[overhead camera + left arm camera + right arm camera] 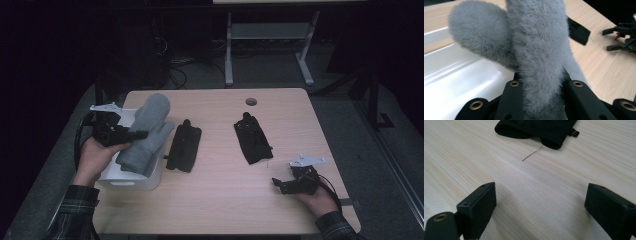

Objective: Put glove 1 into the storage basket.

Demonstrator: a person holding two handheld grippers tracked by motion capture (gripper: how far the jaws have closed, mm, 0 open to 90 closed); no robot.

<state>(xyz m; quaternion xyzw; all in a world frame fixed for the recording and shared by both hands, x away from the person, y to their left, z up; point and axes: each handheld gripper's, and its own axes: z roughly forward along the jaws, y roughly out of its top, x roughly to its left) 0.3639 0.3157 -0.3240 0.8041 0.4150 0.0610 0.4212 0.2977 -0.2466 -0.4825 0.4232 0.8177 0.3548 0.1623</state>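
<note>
A fuzzy grey mitten [149,131] hangs over the white bin [131,180] at the table's left, its thumb sticking out to one side. My left gripper [141,134] is shut on it, and in the left gripper view the grey mitten [539,50] is squeezed between the jaws of the left gripper [546,86]. Two black gloves lie flat on the table, one [184,146] beside the bin and one [252,139] right of centre. My right gripper [278,186] rests near the front right with its jaws open over bare wood. In its own view the right gripper [540,202] holds nothing.
The white bin [456,82] has a glossy bare floor below the mitten. A loose dark thread [532,152] lies just before the near black glove [536,128]. A round cable hole [251,101] sits near the table's far edge. Desk legs and cables stand behind the table.
</note>
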